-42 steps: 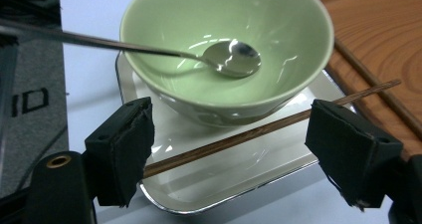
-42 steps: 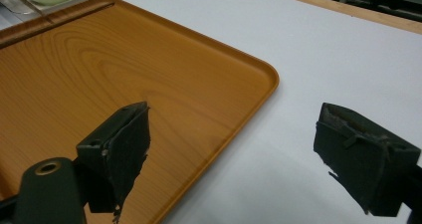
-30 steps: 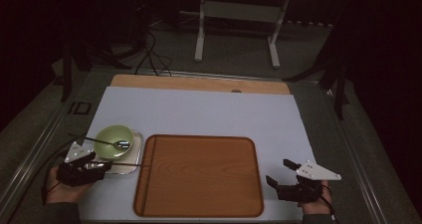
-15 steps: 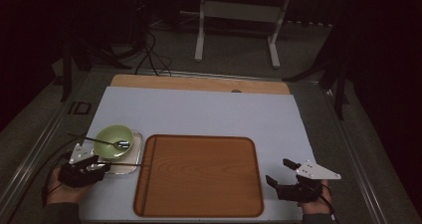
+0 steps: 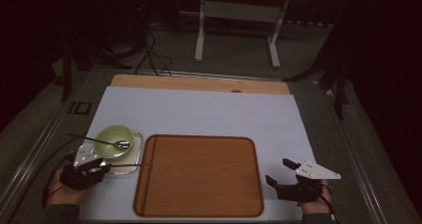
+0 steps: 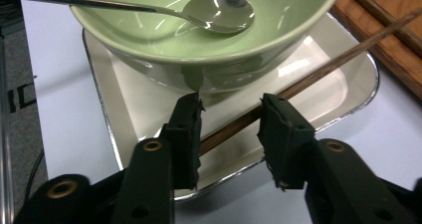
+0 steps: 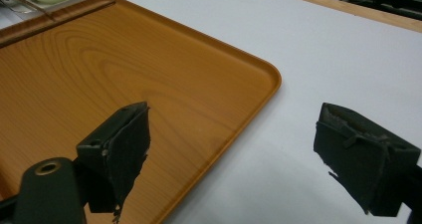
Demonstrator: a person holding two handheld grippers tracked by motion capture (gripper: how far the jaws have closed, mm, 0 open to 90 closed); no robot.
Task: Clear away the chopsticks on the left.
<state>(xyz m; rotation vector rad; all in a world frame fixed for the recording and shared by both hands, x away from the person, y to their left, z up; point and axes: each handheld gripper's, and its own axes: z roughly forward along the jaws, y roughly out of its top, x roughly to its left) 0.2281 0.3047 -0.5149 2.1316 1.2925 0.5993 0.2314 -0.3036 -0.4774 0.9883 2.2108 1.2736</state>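
A pale green bowl point(image 5: 114, 141) point(image 6: 149, 35) with a metal spoon point(image 5: 121, 144) point(image 6: 219, 10) in it stands on a small metal tray point(image 5: 130, 168) point(image 6: 348, 84) at the near left. A thin brown chopstick point(image 5: 130, 165) point(image 6: 318, 72) lies slanted across that tray's front. My left gripper point(image 5: 99, 170) point(image 6: 230, 129) straddles the chopstick's near end. Its jaws have just been closing, and a gap still shows between the pads. My right gripper point(image 5: 277, 170) point(image 7: 234, 154) hovers open and holds nothing, at the wooden tray's near right corner.
A large wooden serving tray point(image 5: 199, 174) point(image 7: 99, 74) lies in the middle of the white mat point(image 5: 209, 114). A wooden board edges the mat's far side. Cables and a metal stand's legs lie on the dark floor beyond the table.
The left gripper's jaws have drawn closer together around the chopstick. Both hands have kept their places, and the right gripper looks the same.
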